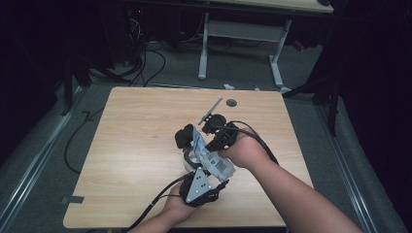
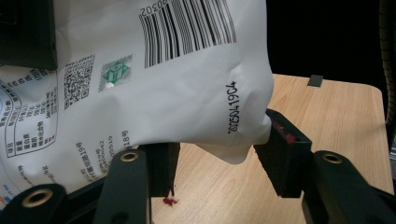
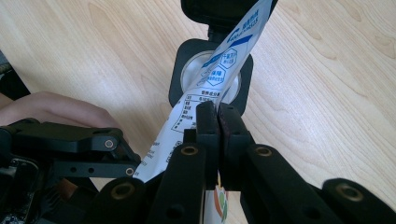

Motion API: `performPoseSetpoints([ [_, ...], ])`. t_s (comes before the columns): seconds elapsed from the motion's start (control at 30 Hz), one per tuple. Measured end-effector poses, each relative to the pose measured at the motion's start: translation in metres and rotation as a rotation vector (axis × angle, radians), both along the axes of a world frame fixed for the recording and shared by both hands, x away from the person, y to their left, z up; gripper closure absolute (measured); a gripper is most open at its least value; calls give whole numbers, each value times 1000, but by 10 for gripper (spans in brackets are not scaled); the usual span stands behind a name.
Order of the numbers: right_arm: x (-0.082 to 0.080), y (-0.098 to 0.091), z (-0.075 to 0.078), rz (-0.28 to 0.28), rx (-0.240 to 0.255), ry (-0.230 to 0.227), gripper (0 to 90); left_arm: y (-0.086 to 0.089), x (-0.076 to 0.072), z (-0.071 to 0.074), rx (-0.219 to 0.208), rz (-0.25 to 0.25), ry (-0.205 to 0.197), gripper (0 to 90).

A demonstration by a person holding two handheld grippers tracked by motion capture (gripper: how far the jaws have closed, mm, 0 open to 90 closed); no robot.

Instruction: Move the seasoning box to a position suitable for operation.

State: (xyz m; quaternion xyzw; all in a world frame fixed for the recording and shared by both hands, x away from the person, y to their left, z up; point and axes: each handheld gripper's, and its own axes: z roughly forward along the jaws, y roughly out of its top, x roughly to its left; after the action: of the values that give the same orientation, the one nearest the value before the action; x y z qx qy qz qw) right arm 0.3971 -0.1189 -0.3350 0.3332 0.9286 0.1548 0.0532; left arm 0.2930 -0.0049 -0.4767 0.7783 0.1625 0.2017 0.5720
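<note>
White printed pouch (image 1: pixel 210 154) held above the wooden worktop (image 1: pixel 131 145) by both grippers.

High view: it hangs over a round container (image 1: pixel 190 158). Left gripper view: the left gripper (image 2: pixel 217 161) fingers pinch a lower corner of the pouch. Right gripper view: the right gripper (image 3: pixel 217 122) fingers are clamped narrow on its edge. Uneven pulling might tear it and spill the contents.

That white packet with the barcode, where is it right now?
The white packet is held above the middle of the wooden table in the high view, between both grippers; the right gripper pinches its edge, over a round black-rimmed scale.
</note>
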Motion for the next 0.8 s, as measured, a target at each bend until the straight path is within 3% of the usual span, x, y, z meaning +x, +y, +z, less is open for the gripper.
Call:
performPoseSetpoints([
  [0.8, -5, -4, 0, -9, 27, -5, 887, 0, -1, -5, 12, 8, -6, 512],
])
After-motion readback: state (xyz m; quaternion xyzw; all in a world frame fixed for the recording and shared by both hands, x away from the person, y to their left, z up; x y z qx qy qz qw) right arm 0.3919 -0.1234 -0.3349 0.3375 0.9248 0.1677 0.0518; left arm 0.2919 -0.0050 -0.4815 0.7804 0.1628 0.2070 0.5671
